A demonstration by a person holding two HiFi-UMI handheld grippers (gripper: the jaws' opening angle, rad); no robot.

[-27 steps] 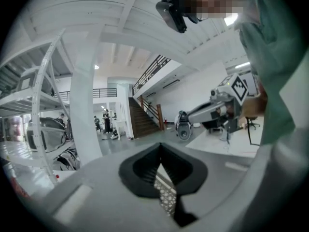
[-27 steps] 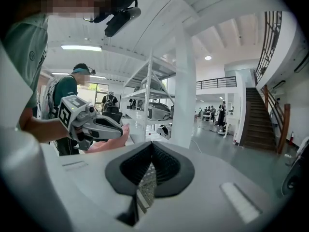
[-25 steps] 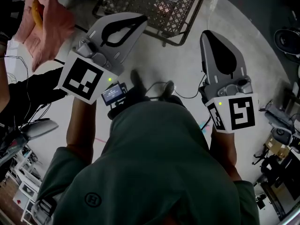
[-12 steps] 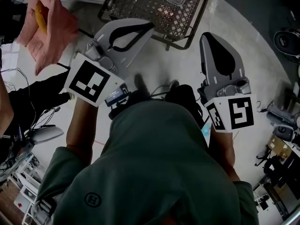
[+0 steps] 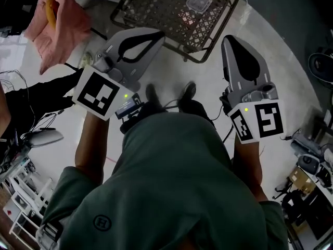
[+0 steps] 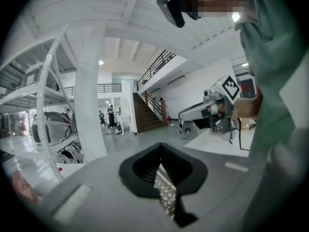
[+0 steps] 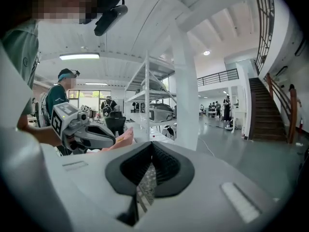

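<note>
The left gripper [image 5: 154,35] and right gripper [image 5: 232,39] each have their jaws pressed together on nothing. They are held level on either side of the person's body with tips pointing away, which looks like a resting carry. Just beyond the tips sits a wire basket [image 5: 120,15] holding a clear box [image 5: 197,0]. A pink cloth [image 5: 57,14] lies far left.

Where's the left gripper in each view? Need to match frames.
Head view: left gripper at upper left of centre, pointing up and right, with its marker cube below it.
Left gripper view: left gripper at bottom centre, its own jaws, together with nothing between them.
Right gripper view: left gripper at mid-left, seen from the side.
Shared landmark: the person's green shirt, in all three views.
</note>
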